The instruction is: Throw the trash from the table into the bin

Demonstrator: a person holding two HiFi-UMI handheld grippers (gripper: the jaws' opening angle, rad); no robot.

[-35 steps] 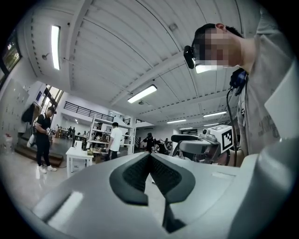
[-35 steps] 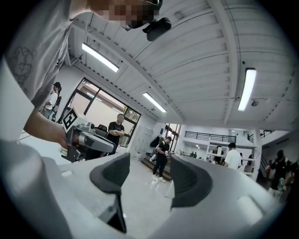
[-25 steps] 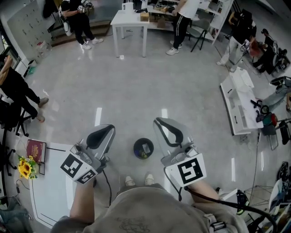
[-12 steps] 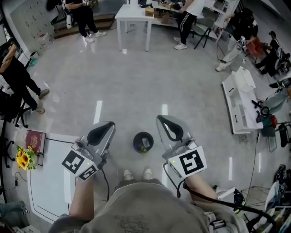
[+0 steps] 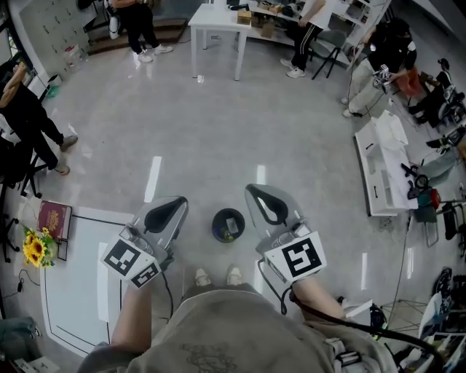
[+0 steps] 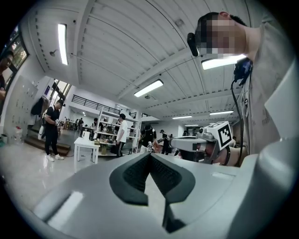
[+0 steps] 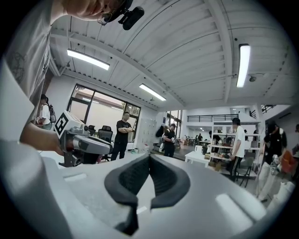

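Observation:
A small dark round bin (image 5: 228, 225) stands on the grey floor just ahead of the person's shoes, with a bit of trash (image 5: 232, 231) inside it. My left gripper (image 5: 177, 202) is held level to the left of the bin, its jaws shut and empty. To the right of the bin my right gripper (image 5: 254, 191) is also level, shut with nothing between its pads. In the left gripper view the dark pads (image 6: 135, 175) meet at the tip. The right gripper view shows the same closed pads (image 7: 163, 175). No trash is in either gripper.
A white table (image 5: 80, 291) lies at the lower left, with a red book (image 5: 54, 218) and yellow flowers (image 5: 34, 250) at its edge. Another white table (image 5: 378, 171) stands at the right and one at the far end (image 5: 218, 22). Several people stand around the room.
Both grippers have sunk slightly and stay either side of the bin. The right gripper's jaws look a little more closed than a second ago.

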